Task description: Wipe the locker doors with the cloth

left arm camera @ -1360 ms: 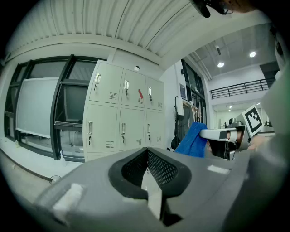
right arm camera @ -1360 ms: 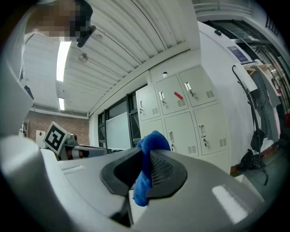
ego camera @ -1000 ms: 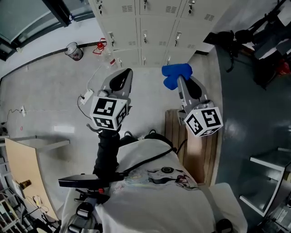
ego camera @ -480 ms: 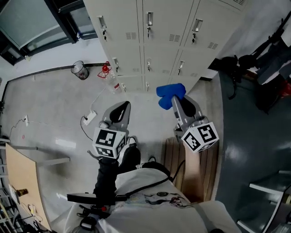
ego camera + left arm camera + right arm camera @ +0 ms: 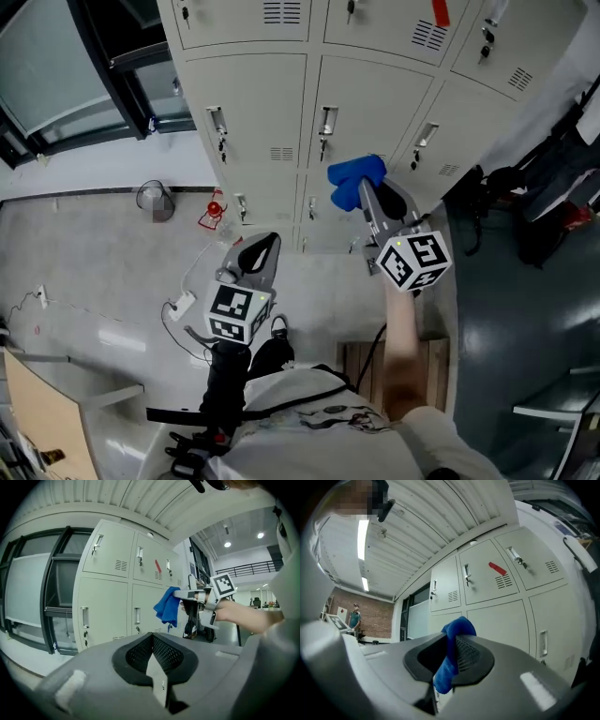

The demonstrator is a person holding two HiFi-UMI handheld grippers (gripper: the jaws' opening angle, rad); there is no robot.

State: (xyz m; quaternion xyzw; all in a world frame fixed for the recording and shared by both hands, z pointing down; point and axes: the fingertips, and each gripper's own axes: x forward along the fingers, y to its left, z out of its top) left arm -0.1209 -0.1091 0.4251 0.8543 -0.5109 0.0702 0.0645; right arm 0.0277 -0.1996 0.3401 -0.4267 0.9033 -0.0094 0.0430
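A blue cloth is pinched in my right gripper, which is raised in front of the cream locker doors, close to the middle column. In the right gripper view the cloth bulges from between the closed jaws, with the lockers ahead. My left gripper hangs lower and to the left, shut with nothing in it. The left gripper view shows its jaws closed, the cloth and the right gripper off to the right before the lockers.
A red tag marks an upper locker door. On the floor by the lockers' foot are a wire bin, a red object and a white cable. Dark bags lie at the right. A window is at the left.
The head view has tilted up from the floor to the lockers. My right gripper has risen with the cloth toward the doors; the left has stayed low.
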